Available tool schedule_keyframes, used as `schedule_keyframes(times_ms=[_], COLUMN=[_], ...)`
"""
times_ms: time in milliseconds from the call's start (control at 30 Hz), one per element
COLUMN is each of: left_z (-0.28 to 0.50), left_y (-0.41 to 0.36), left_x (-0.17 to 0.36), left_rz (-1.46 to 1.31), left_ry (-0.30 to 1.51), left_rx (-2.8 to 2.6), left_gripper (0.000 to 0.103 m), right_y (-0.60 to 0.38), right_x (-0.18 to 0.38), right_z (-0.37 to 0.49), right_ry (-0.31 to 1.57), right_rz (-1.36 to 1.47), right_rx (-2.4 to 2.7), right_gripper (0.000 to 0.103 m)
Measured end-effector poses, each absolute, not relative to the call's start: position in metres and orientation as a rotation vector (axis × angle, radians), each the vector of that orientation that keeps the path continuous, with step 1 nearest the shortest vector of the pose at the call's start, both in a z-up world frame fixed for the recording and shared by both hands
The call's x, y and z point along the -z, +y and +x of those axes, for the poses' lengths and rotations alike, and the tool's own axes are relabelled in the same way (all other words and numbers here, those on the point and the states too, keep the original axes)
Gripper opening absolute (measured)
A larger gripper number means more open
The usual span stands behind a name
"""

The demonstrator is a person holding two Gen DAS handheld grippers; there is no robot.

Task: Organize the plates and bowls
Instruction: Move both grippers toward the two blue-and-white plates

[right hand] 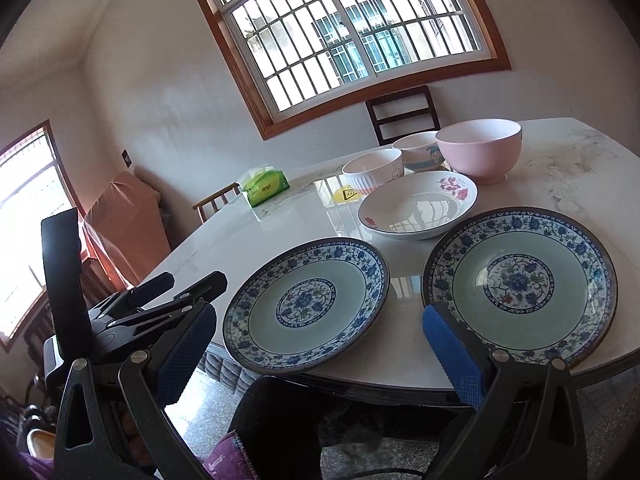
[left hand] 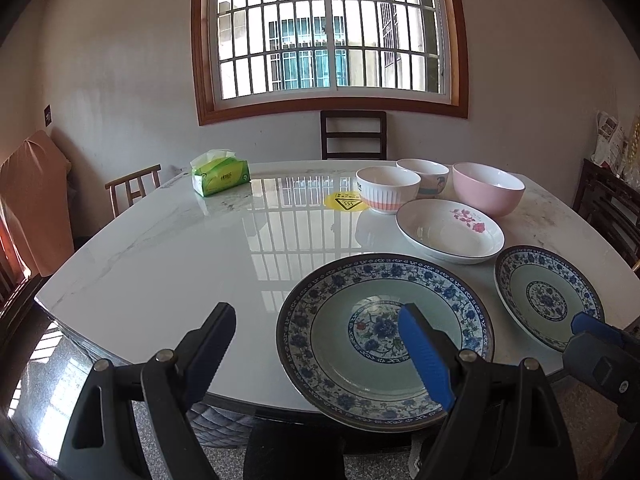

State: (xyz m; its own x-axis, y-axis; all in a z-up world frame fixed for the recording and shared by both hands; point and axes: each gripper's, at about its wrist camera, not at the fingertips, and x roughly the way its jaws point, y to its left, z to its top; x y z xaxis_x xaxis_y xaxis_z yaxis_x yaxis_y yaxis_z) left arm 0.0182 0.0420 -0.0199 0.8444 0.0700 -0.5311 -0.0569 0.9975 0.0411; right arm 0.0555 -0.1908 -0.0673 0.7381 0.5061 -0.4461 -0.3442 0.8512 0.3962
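Two blue-patterned plates lie at the table's near edge: one (left hand: 384, 340) (right hand: 306, 304) on the left, overhanging the edge, and one (left hand: 548, 296) (right hand: 520, 280) on the right. Behind them is a white flowered plate (left hand: 450, 230) (right hand: 418, 204). Further back stand a striped white bowl (left hand: 387, 188) (right hand: 372, 170), a small cartoon bowl (left hand: 426, 176) (right hand: 418, 152) and a pink bowl (left hand: 488, 188) (right hand: 480, 148). My left gripper (left hand: 316, 344) is open and empty over the left plate's near side. My right gripper (right hand: 320, 344) is open and empty, astride that plate's near rim.
A white marble table (left hand: 180, 248) carries a green tissue pack (left hand: 220, 174) (right hand: 266, 186) at the back left and a yellow warning sticker (left hand: 345, 202). Wooden chairs (left hand: 354, 134) stand around the table. The right gripper's body (left hand: 600, 360) shows at the left view's right edge.
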Motion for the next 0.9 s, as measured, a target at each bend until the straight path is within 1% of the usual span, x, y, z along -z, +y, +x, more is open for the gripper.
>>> schedule_keyframes(times_ms=[267,467,800,900], left_z=[0.027,0.040,0.056,0.061], left_y=[0.052,0.061,0.070,0.074], left_x=[0.021,0.026,0.034,0.039], left_rz=[-0.003,-0.032,-0.039,-0.056], left_ry=[0.599,0.651,0.688,0.708], left_rx=[-0.058,-0.046,-0.051,-0.048], left_gripper=[0.085,0.085,0.085,0.085], right_y=[-0.195,-0.195,-0.185,-0.184], right_x=[0.082,0.095,0.107,0.112], right_z=[0.074,0.089,0.106,0.110], right_ry=[0.687,0.777,0.856,0.883], right_rz=[0.440,0.536,0.533,0.552], right_rx=[-0.532,-0.567,-0.542,-0.547], right_gripper=[0.102,0.098,0.098,0.096])
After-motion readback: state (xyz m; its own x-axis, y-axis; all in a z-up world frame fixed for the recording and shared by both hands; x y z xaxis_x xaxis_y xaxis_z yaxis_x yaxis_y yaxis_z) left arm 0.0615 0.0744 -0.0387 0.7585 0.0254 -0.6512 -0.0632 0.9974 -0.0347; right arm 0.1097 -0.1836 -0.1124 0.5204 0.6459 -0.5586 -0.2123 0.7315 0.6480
